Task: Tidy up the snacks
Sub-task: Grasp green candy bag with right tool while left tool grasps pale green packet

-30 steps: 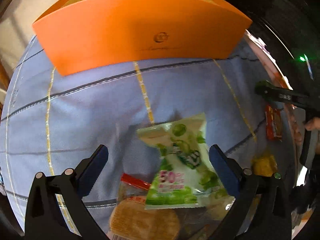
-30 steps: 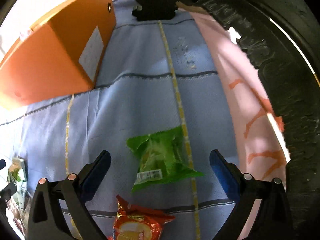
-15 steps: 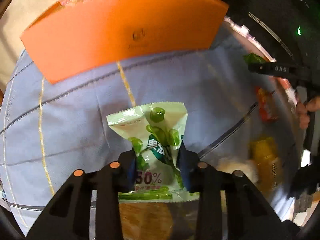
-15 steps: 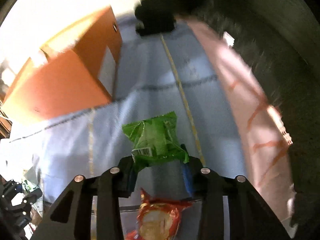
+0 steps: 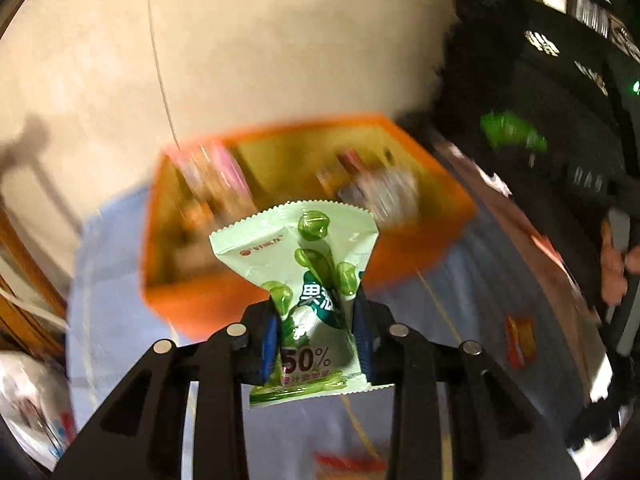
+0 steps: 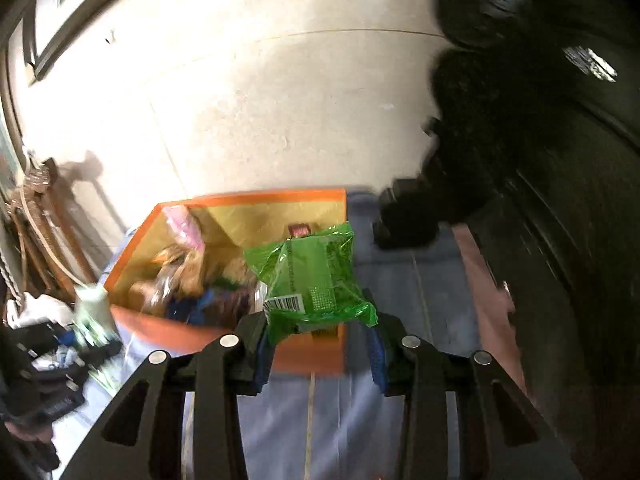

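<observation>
While both claws are clamped, left gripper (image 5: 316, 344) on the pale green packet (image 5: 304, 280), right gripper (image 6: 320, 344) on the green pouch (image 6: 312, 280), these light, crinkly, slippery wrappers appear best held mid-body near the orange box (image 6: 192, 328).

Beige wall (image 6: 256, 92) — perhaps tiled.

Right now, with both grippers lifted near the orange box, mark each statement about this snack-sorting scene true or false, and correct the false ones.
1. The left gripper is shut on the pale green packet. True.
2. The right gripper is open with nothing in it. False: it is shut on the bright green packet.
3. The orange box already holds several snacks. True.
4. The cloth under the box is red. False: it is light blue.
5. Both packets lie on the cloth. False: both are held up in the air.
</observation>
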### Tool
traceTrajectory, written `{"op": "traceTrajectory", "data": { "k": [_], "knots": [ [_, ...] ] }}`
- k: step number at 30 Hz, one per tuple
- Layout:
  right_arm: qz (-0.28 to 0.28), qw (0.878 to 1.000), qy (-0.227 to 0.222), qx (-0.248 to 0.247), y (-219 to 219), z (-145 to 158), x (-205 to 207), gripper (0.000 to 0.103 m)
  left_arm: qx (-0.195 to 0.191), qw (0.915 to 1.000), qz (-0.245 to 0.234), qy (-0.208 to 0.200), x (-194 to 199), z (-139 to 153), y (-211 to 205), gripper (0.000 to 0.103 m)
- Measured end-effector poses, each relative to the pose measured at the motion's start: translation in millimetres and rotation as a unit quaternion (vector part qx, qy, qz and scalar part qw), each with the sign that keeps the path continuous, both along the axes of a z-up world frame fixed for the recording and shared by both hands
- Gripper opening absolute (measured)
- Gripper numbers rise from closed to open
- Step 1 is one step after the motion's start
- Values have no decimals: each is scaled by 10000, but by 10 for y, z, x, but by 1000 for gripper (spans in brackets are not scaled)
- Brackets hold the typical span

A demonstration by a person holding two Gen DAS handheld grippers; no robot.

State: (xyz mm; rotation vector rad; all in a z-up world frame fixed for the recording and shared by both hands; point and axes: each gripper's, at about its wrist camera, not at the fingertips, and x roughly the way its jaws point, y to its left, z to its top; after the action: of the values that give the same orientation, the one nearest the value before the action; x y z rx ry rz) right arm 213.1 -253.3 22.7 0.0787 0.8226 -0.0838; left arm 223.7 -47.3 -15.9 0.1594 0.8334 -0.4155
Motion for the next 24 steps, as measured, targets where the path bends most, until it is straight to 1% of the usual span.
{"op": "traceTrajectory", "data": {
  "k": [2,4,5,6,7,8,9,10,11,12,13,15,17,19,20,21,22,23,24],
  "knots": [
    [73,9999,29,136,68,7,247,39,-4,9999,114,-32,236,102,-7,30],
    [54,10000,-6,66,157,37,495,39,209,9996,173,27,468,186,-42,30],
    [54,9999,-26,115,169,42,557,39,309,9994,114,-65,516,228,-80,31],
    [32,9997,-34,257,178,51,637,42,459,9984,118,-315,583,258,-120,33],
    [43,9996,-40,276,202,55,701,53,544,9967,282,-524,648,282,-123,47],
    [149,9997,-74,160,248,57,753,85,603,9941,644,-636,726,290,-95,93],
    [202,9996,-113,-146,327,68,774,99,630,9909,1008,-625,784,269,-92,96],
    [94,9987,-187,-454,377,87,731,99,547,9881,1338,-523,835,244,-37,99],
    [84,9982,-240,-542,384,103,683,99,439,9882,1405,-427,844,225,3,99],
    [184,9984,-224,-494,381,119,587,99,175,9894,1423,-235,812,177,88,99],
    [228,9987,-149,-438,372,111,504,99,23,9893,1455,-89,749,128,158,99],
    [228,9992,-2,-339,282,78,206,99,-45,9897,1424,136,539,20,255,99],
    [104,9992,136,-359,211,4,-122,99,-8,9924,1199,280,265,-101,304,99],
    [-173,9970,486,-571,116,-202,-507,99,-16,9952,900,378,-129,-245,392,99],
    [-283,9956,592,-671,91,-288,-630,99,-136,9962,790,344,-372,-327,428,99],
    [-510,9924,767,-814,30,-440,-819,99,-247,9967,695,343,-587,-396,429,99],
    [-688,9891,1003,-824,-31,-606,-978,99,-301,9970,545,456,-752,-493,405,99],
    [-737,9881,1143,-723,-66,-690,-1056,99,-247,9970,430,593,-866,-588,325,99],
    [-806,9859,1407,-419,-144,-884,-1195,99,-40,9966,261,780,-1019,-731,244,99]
  ]
}}
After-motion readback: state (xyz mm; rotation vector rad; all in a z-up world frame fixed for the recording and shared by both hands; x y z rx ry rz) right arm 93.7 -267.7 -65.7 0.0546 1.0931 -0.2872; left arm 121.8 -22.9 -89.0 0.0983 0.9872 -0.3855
